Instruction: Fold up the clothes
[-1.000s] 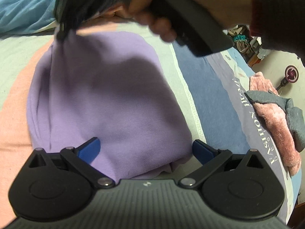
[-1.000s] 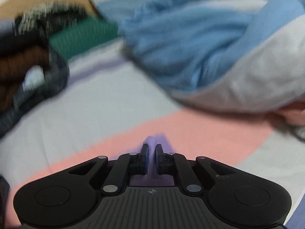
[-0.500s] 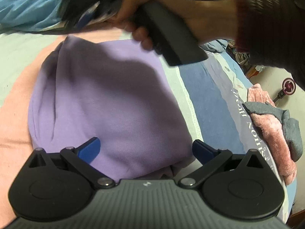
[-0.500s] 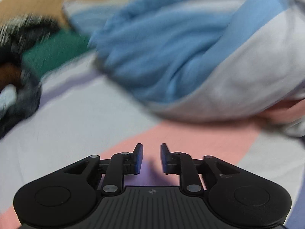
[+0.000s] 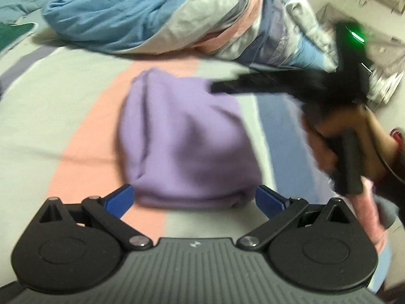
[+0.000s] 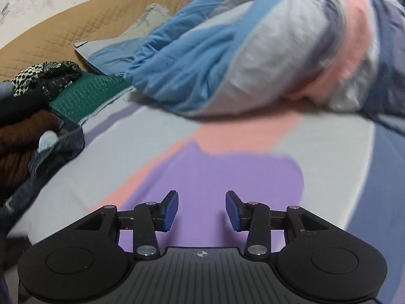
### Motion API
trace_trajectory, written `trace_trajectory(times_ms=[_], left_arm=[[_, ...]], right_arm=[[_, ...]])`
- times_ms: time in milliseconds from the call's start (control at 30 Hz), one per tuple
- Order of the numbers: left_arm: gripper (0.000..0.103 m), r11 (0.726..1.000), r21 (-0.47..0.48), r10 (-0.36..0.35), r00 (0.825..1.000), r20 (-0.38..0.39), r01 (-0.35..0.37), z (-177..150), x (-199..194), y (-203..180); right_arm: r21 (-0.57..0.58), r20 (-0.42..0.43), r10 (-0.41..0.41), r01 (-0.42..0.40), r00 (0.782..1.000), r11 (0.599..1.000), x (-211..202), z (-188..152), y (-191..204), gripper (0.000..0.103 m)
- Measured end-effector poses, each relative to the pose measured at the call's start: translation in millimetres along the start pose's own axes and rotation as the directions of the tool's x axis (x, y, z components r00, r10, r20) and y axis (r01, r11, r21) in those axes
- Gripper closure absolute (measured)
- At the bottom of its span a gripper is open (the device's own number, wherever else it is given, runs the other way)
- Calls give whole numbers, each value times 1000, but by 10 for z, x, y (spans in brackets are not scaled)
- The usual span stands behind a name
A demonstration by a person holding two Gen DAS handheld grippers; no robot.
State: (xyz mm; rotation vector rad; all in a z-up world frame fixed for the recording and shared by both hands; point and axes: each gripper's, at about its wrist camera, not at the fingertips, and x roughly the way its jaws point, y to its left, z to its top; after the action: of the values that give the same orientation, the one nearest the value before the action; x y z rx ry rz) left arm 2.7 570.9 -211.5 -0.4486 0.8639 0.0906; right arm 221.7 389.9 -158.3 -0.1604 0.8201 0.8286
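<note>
A folded purple garment [image 5: 187, 147] lies flat on the striped bed sheet [image 5: 50, 101]. My left gripper [image 5: 193, 200] is open wide just short of the garment's near edge, with nothing between its blue pads. In the left wrist view a person's hand [image 5: 341, 131] holds the right gripper's handle off to the right of the garment, blurred by motion. In the right wrist view my right gripper [image 6: 202, 210] hovers over the purple garment [image 6: 227, 174]. Its jaws are opening, and nothing is between them.
A bundled blue, grey and pink duvet [image 5: 152, 17] lies across the far side of the bed [image 6: 240, 63]. A pile of dark clothes [image 6: 30, 126] and a green mat [image 6: 88, 93] sit at the left. A pink fluffy garment [image 5: 367, 215] lies at the right.
The right gripper let go of the purple garment's far corner, opened, and swung off to the right. The left gripper drew back and up, so the garment looks smaller.
</note>
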Motion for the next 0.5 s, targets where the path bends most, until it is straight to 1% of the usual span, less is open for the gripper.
trace_trajectory(times_ms=[33, 67, 133, 167, 200, 267, 300, 333, 367, 400, 433, 467, 500], left_arm=[[0, 1000, -8, 15, 1000, -16, -15, -40, -7, 40], [0, 999, -17, 30, 999, -31, -31, -79, -14, 80], [0, 998, -43, 53, 998, -40, -55, -107, -30, 137], [1, 996, -58, 64, 997, -41, -66, -113, -38, 162], [0, 994, -72, 75, 996, -42, -77, -119, -46, 186], [0, 995, -73, 65, 997, -31, -67, -74, -76, 196], [0, 996, -60, 58, 998, -20, -59, -33, -98, 186], [0, 998, -41, 53, 999, -6, -53, 17, -126, 170], [0, 999, -18, 48, 999, 6, -48, 70, -139, 148], [0, 999, 8, 43, 999, 16, -43, 126, -136, 112], [0, 999, 32, 38, 999, 24, -39, 188, -122, 65], [0, 998, 51, 28, 999, 32, -30, 250, -91, 14], [0, 998, 66, 15, 999, 39, -17, 310, -51, -40]], right_arm=[[-3, -1, 9, -9, 1000, 1000, -59, -144, 64, 62], [-32, -2, 40, -40, 999, 999, -83, -250, 161, 62], [-89, -11, 98, -99, 995, 991, -126, -463, 355, 59], [-138, -62, 71, -80, 996, 987, -68, -556, 467, 55], [-167, -135, 31, -54, 990, 984, 23, -662, 554, 58], [-155, -157, 43, -67, 987, 986, -10, -762, 571, 59], [-147, -166, 48, -73, 985, 986, -30, -808, 576, 61], [-110, -133, 50, -65, 990, 992, -133, -774, 519, 65], [-73, -101, 51, -59, 994, 996, -236, -740, 461, 65], [-35, -68, 50, -52, 996, 998, -339, -706, 402, 61], [14, -29, 20, -20, 999, 1000, -441, -684, 308, 59], [55, -1, -13, 13, 1000, 998, -515, -681, 222, 54], [90, 13, -49, 47, 999, 995, -551, -691, 123, 53]])
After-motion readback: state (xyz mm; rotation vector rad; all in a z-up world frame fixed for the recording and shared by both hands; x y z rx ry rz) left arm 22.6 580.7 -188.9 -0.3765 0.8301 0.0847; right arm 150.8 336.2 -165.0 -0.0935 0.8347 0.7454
